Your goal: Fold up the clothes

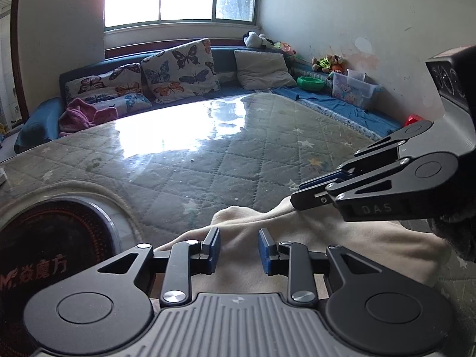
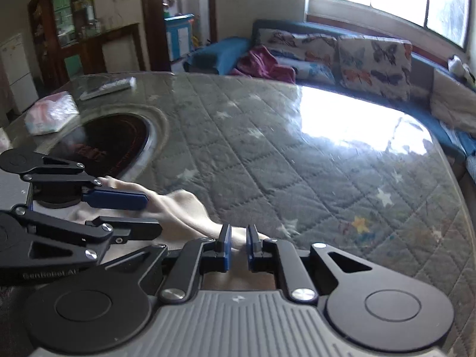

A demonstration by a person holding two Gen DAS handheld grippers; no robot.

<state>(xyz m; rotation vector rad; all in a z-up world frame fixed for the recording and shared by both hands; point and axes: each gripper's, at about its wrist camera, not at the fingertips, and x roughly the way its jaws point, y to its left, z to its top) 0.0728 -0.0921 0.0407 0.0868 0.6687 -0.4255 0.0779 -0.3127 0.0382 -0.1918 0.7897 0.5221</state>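
A cream cloth (image 1: 297,235) lies bunched on the near part of the quilted, glass-topped table (image 1: 208,163). My left gripper (image 1: 239,248) stands open just over the cloth, its blue pads (image 1: 214,250) well apart with fabric under the gap. In the right wrist view it (image 2: 151,212) comes in from the left, jaws wide around a fold of the cloth (image 2: 184,208). My right gripper (image 2: 239,245) has its pads close together with cloth pinched between them. From the left wrist view, the right gripper (image 1: 300,195) holds the cloth's far edge, which rises in a ridge to its tip.
A round dark cooktop (image 2: 110,145) is set into the table at the left. A plastic bag (image 2: 50,113) and a flat packet (image 2: 107,86) lie at the far left. A blue sofa (image 1: 226,59) with butterfly cushions (image 1: 178,71) and a pink garment (image 1: 83,116) lines the far side.
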